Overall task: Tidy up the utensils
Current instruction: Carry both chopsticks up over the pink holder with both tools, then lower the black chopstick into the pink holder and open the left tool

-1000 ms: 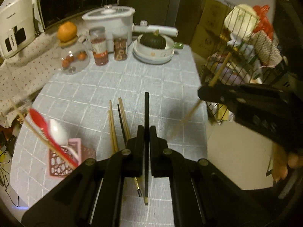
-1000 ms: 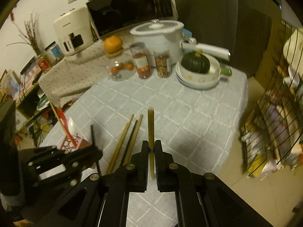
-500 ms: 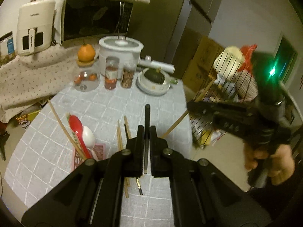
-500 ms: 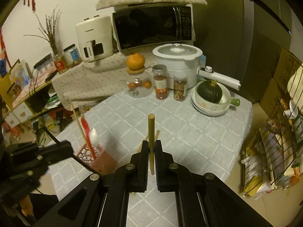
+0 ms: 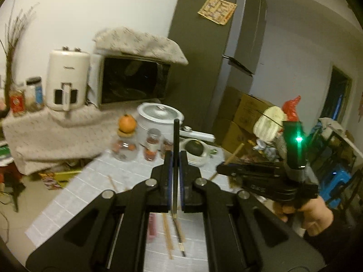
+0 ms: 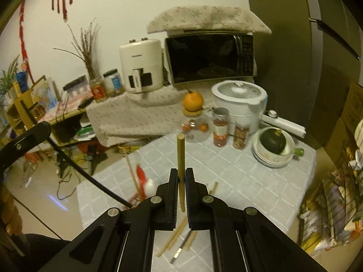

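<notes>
My left gripper (image 5: 175, 158) is shut on a black chopstick (image 5: 175, 140) that points up and away, held high above the table. My right gripper (image 6: 180, 176) is shut on a wooden chopstick (image 6: 180, 156), also raised; it shows in the left wrist view (image 5: 224, 170) at the right. Several loose chopsticks (image 5: 174, 231) lie on the grey checked tablecloth (image 6: 238, 176) below. A pink utensil holder (image 6: 136, 198) with a red spoon (image 6: 141, 176), a white spoon (image 6: 149, 184) and a chopstick stands at the table's left edge, partly hidden behind my fingers.
At the table's far end stand a white cooker (image 6: 240, 99), two spice jars (image 6: 220, 127), a glass jar topped by an orange (image 6: 192, 100) and stacked plates with a green squash (image 6: 272, 140). A wire rack (image 6: 335, 192) stands right of the table.
Both grippers have risen well above the table and tilted up, each still holding its chopstick. The table now looks smaller and lower in both views.
</notes>
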